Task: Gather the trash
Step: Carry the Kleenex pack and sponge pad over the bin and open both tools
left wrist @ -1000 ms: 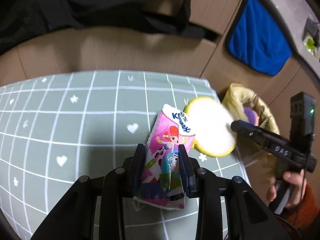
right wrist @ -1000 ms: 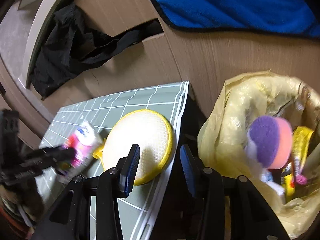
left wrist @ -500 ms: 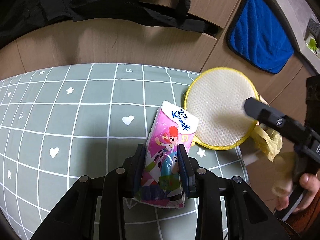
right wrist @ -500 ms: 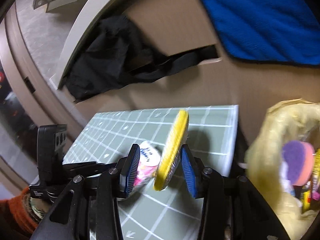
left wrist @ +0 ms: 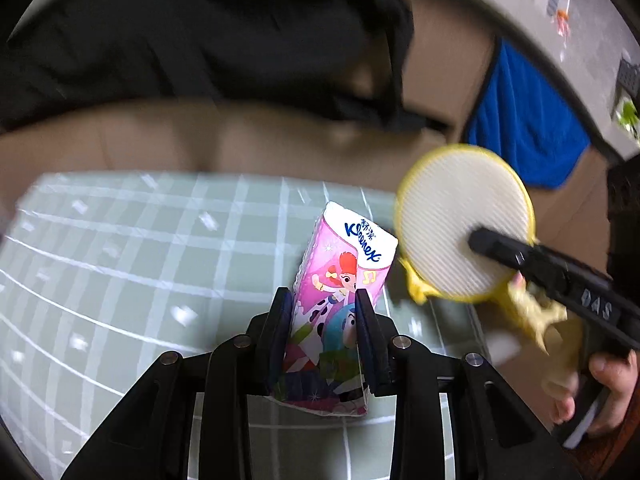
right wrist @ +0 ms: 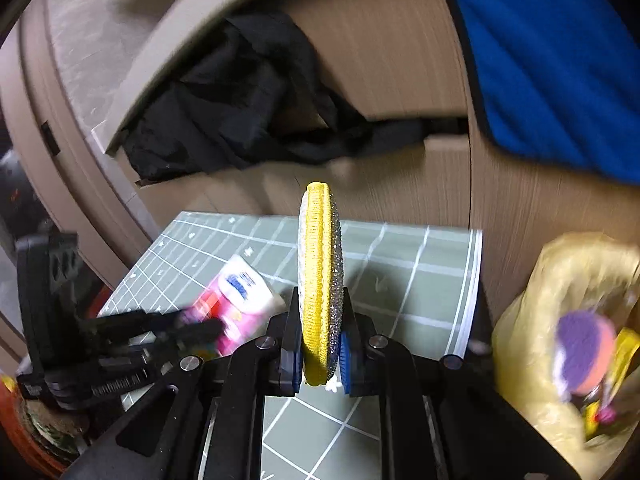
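Observation:
My left gripper (left wrist: pixel 323 300) is shut on a pink Kleenex tissue pack (left wrist: pixel 340 280) and holds it tilted above the green grid mat (left wrist: pixel 120 260). My right gripper (right wrist: pixel 319 334) is shut on a round yellow-rimmed scrub pad (right wrist: pixel 318 272), held on edge above the mat (right wrist: pixel 400 280). The pad also shows in the left wrist view (left wrist: pixel 460 232), lifted to the right of the pack. The yellow trash bag (right wrist: pixel 560 280) is at the right, holding a purple and pink sponge (right wrist: pixel 582 340) and wrappers. The left gripper and pack (right wrist: pixel 240 304) show blurred at the left of the right wrist view.
A blue towel (right wrist: pixel 560 60) hangs on the wooden cabinet front behind the bag. Black cloth (right wrist: pixel 240 112) hangs from an open drawer behind the mat. The mat's right edge (right wrist: pixel 474 272) lies close to the bag.
My right gripper has closed on the yellow scrub pad and lifted it off the mat, turning it on edge. My left gripper has kept the tissue pack and risen a little.

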Motion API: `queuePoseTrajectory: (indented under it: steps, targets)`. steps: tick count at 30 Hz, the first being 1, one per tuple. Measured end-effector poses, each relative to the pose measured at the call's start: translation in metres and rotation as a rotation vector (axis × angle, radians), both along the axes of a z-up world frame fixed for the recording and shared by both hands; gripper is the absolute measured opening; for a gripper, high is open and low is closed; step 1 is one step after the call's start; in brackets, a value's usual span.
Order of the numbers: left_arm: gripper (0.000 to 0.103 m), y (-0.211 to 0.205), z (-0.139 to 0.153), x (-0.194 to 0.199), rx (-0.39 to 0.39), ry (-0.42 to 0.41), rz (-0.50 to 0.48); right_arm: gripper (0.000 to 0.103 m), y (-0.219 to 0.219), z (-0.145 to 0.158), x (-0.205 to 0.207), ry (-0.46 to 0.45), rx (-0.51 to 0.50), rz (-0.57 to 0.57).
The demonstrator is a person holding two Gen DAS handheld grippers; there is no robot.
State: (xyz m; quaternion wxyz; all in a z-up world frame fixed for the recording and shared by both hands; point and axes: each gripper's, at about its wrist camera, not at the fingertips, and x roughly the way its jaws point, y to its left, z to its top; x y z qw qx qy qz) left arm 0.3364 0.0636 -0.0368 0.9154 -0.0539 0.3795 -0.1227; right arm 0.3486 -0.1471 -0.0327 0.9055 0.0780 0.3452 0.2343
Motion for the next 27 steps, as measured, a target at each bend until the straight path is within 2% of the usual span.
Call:
queuePoseTrajectory:
  steps: [7, 13, 20, 27]
  targets:
    - [0.032, 0.004, 0.09, -0.042, 0.056, -0.279, 0.132, 0.014, 0.007, 0.069, -0.029, -0.181, -0.066, 0.045]
    - [0.032, -0.01, 0.136, -0.073, 0.047, -0.416, 0.162, 0.014, -0.008, 0.112, -0.06, -0.304, -0.1, 0.062]
    - [0.032, -0.049, 0.158, -0.094, 0.035, -0.475, 0.1, 0.014, -0.051, 0.135, -0.086, -0.382, -0.093, 0.017]
    - [0.032, -0.107, 0.162, -0.093, 0.0, -0.47, -0.016, 0.014, -0.108, 0.143, -0.102, -0.4, -0.08, -0.087]
